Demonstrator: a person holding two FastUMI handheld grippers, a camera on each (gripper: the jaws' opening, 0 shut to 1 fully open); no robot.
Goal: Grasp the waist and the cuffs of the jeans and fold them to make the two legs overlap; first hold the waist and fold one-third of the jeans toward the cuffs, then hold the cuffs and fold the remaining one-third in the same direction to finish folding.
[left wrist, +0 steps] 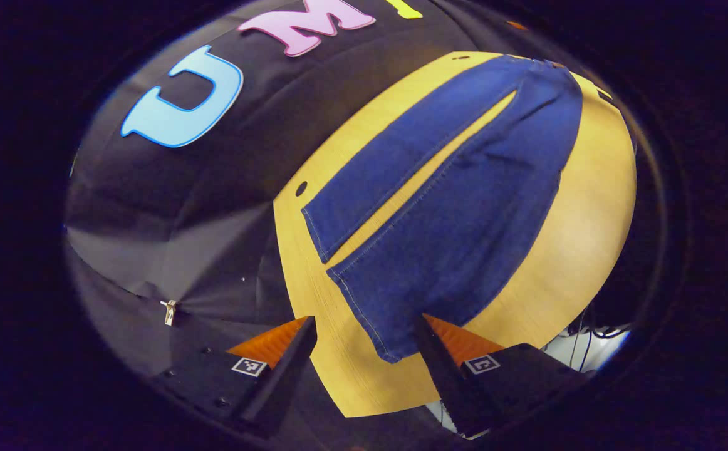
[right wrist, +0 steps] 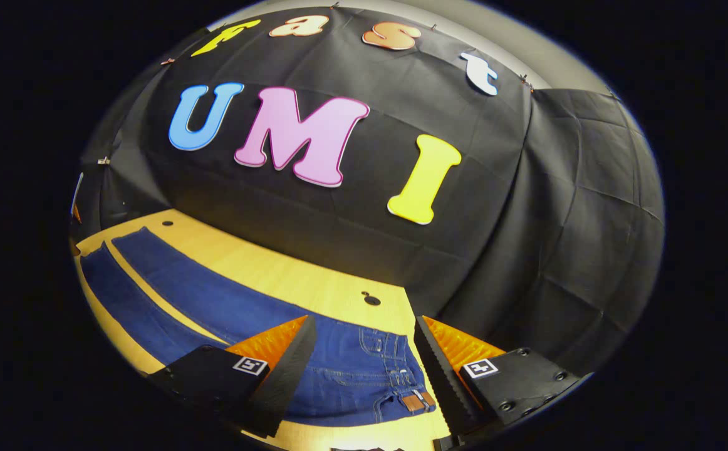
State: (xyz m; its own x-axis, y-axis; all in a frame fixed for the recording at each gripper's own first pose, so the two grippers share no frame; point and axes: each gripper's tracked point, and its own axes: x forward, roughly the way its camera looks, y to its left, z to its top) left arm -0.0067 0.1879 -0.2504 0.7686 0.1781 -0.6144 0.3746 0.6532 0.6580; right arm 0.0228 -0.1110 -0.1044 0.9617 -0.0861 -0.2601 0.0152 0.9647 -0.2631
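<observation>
Jeans [left wrist: 452, 207] lie flat and full length on the wooden table [left wrist: 577, 250], legs apart with a strip of table between them. Left gripper [left wrist: 364, 332]: jaws wide open, nothing held, poised above the near leg's cuff [left wrist: 370, 313]. Right gripper [right wrist: 364, 351]: jaws wide open, empty, hovering above the waist [right wrist: 395, 376]. Judgement: no fold made yet; leg overlap and both thirds remain. No containers seen on the table.
</observation>
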